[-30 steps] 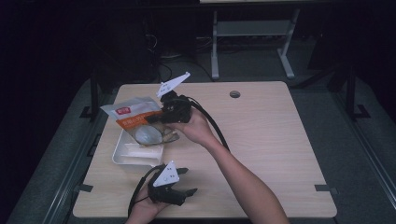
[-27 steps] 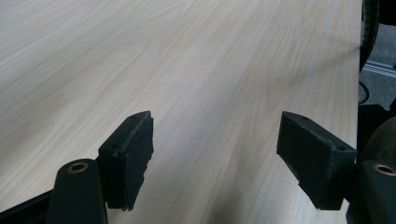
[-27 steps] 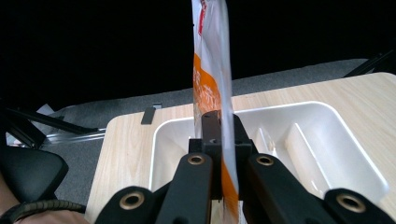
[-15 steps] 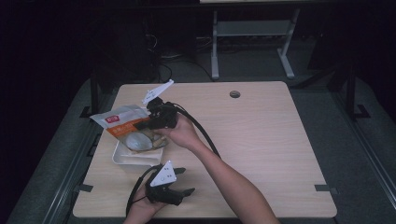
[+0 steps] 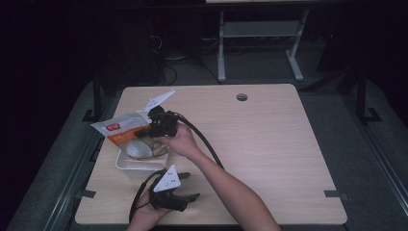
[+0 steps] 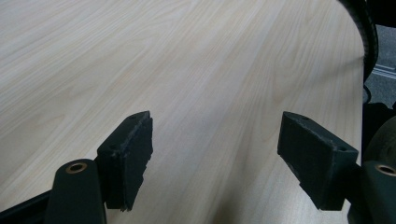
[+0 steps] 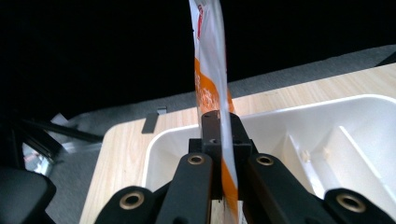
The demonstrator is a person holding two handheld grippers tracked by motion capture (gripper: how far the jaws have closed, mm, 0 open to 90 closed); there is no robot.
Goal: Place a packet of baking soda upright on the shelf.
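An orange and white snack bag (image 5: 121, 130) hangs over the far left corner of a white tray (image 5: 126, 166) at the table's left. My right gripper (image 5: 151, 128) is shut on the bag's right edge. In the right gripper view the bag (image 7: 210, 70) stands edge-on between the closed jaws of the right gripper (image 7: 224, 140), with the tray (image 7: 299, 116) below. A pale rounded object (image 5: 138, 150) lies in the tray. My left gripper (image 5: 191, 186) rests near the front edge, open. In its own view the left gripper (image 6: 215, 154) holds nothing above bare wood (image 6: 187, 70).
A round cable hole (image 5: 242, 97) sits at the table's far middle. The right gripper's black cable (image 5: 204, 142) runs across the table beside the forearm. A metal stand (image 5: 260, 33) is on the floor beyond the table. Dark floor surrounds the table.
My right gripper has carried the bag leftward, from above the tray's right part to beyond its left far corner. The left gripper has stayed in place.
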